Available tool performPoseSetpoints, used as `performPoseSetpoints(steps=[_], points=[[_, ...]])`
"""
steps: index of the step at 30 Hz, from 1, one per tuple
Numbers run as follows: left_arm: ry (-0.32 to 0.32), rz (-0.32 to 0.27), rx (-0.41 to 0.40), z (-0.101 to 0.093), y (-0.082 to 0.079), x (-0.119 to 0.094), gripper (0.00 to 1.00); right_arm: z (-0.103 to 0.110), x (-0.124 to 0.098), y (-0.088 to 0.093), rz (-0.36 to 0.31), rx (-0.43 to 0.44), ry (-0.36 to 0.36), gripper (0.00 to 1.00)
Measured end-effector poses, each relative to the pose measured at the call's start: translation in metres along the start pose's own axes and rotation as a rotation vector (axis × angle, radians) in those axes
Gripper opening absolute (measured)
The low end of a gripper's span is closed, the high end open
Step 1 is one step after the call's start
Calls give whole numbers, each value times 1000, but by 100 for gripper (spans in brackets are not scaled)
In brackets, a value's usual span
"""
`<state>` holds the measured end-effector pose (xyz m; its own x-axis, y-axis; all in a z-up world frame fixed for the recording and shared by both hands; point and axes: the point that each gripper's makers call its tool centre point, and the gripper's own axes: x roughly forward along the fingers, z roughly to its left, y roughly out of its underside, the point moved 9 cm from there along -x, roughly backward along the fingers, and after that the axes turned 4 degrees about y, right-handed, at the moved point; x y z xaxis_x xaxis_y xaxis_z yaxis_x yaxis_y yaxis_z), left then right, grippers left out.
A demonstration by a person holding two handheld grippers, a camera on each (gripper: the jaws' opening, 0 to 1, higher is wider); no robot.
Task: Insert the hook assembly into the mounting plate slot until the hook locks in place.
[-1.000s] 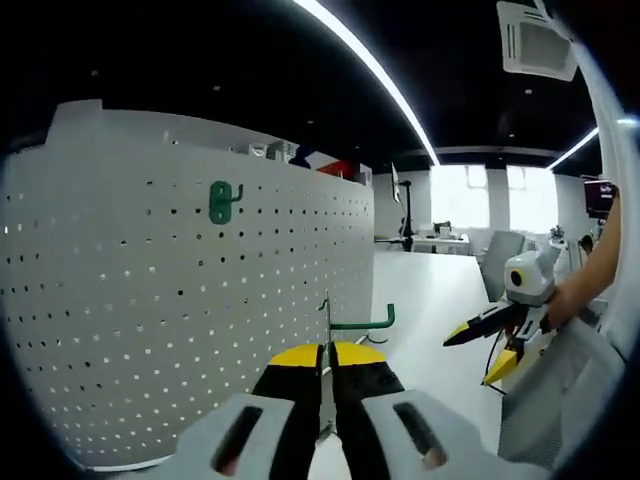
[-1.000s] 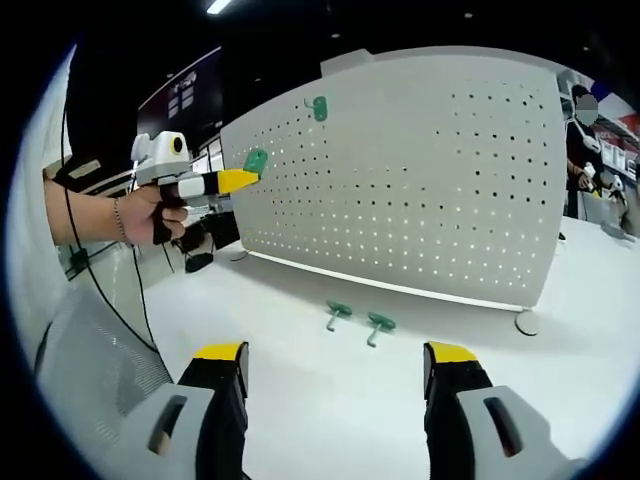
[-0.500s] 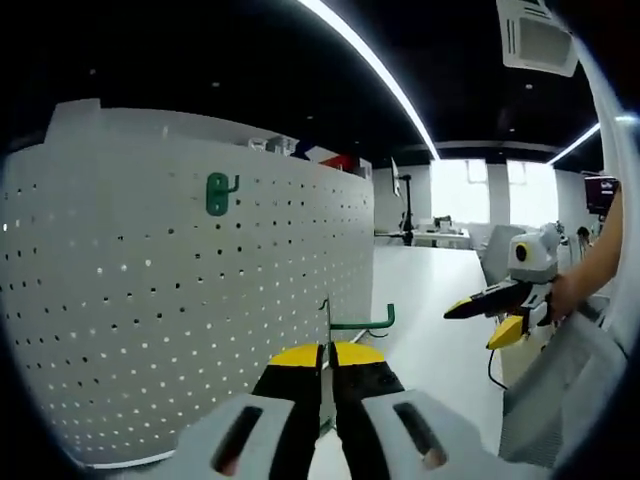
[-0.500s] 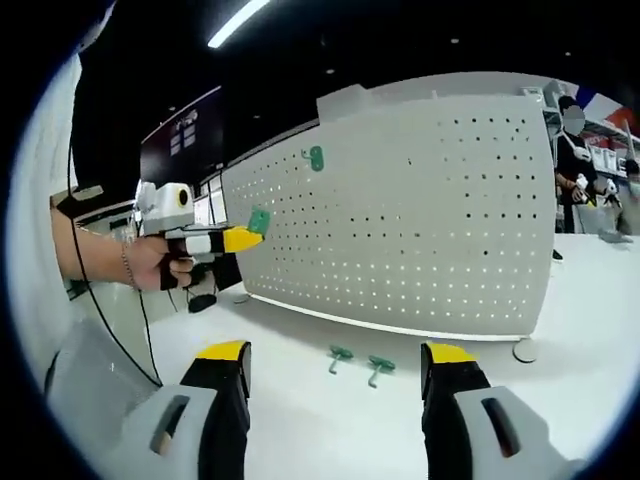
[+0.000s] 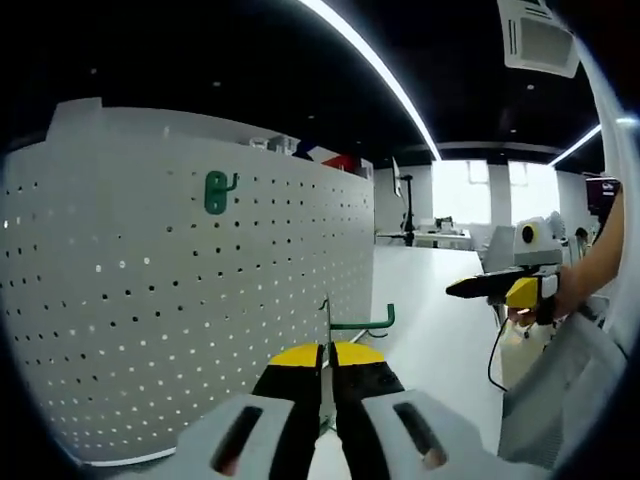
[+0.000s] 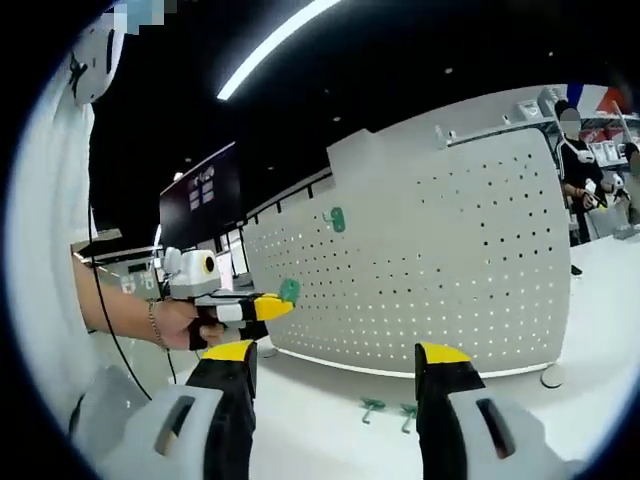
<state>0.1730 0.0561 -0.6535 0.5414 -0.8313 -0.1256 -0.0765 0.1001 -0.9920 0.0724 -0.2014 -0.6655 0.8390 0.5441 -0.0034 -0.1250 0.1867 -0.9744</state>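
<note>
While left tongs stay clenched on a green hook, right tongs — released — have risen.

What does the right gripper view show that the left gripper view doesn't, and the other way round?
Right gripper view: two loose green hooks on the white table, and a dark wall screen. Left gripper view: a ceiling vent and bright windows. Both: the white pegboard with one mounted hook, and the held hook in the left gripper, jaws shut.
</note>
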Motion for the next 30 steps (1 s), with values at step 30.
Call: performPoseSetpoints(steps=[30], points=[[-4,6,18,-6,-1,1,3,31,66,-1,-15,76,-121,62]])
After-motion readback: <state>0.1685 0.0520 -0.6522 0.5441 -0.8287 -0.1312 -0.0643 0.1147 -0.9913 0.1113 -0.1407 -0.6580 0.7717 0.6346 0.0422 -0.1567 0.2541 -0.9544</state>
